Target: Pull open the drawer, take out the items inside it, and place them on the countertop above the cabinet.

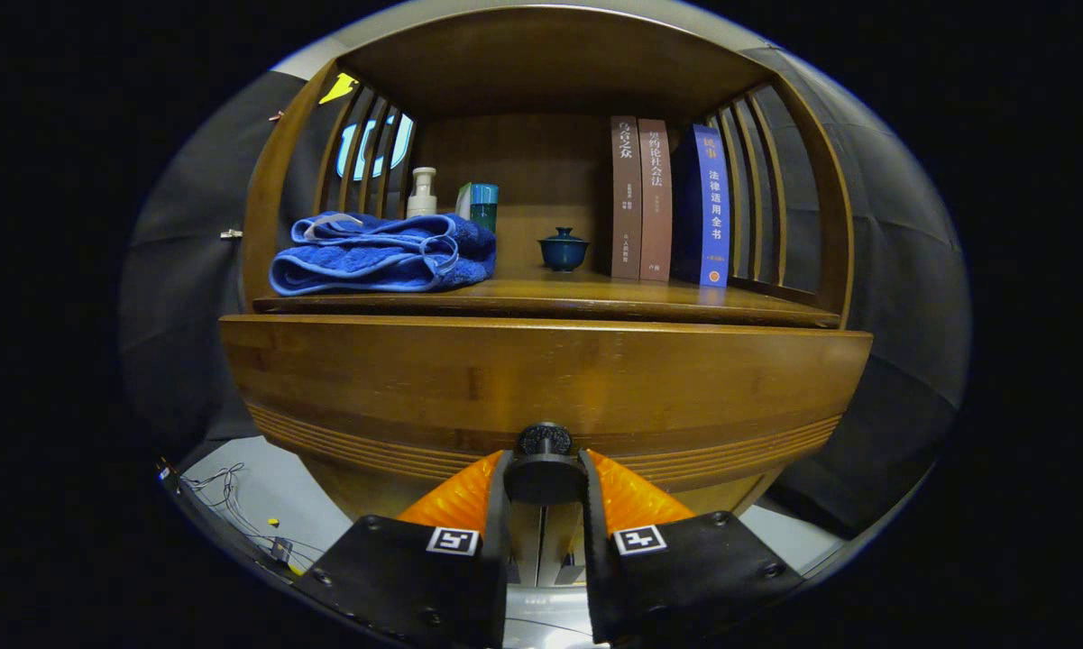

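A wooden drawer front (541, 379) fills the space just ahead of my fingers. Its round dark knob (544, 464) sits between them, and my gripper (544, 478) is shut on the drawer knob with both fingers pressing its sides. The drawer front stands a little forward of the cabinet body; its inside is hidden. Above it runs the wooden countertop (550, 302). On that top lie a folded blue towel (383, 254), a small dark blue lidded cup (564, 250) and three upright books (672, 203).
A white pump bottle (422, 192) and a teal box (480, 205) stand behind the towel. Slatted wooden sides (757, 194) and a wooden top enclose the countertop. Free countertop lies between towel and cup. Cables (234, 505) lie on the pale floor at lower left.
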Demonstrator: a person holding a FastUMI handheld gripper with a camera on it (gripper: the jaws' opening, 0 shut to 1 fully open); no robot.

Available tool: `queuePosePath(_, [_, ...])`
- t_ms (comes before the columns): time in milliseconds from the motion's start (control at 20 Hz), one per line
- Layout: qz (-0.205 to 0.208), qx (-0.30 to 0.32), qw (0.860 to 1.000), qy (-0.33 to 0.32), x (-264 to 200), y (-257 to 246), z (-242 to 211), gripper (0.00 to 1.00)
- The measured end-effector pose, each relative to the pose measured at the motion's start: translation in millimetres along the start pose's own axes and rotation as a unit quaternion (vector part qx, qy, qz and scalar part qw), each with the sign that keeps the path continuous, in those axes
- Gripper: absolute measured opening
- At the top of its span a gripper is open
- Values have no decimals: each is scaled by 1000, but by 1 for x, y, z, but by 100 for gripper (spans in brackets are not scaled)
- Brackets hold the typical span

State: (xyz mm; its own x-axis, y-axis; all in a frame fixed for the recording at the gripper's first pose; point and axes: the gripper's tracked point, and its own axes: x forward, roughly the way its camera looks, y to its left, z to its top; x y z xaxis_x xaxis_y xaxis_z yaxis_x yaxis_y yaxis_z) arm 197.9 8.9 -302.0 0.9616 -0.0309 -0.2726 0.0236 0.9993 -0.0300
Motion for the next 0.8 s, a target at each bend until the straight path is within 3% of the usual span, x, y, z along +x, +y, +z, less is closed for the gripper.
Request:
queuePosePath(450, [4,14,1000,7,-76,0,-18,40])
queuePosePath(800, [5,9,1000,14,-110,2,-35,39])
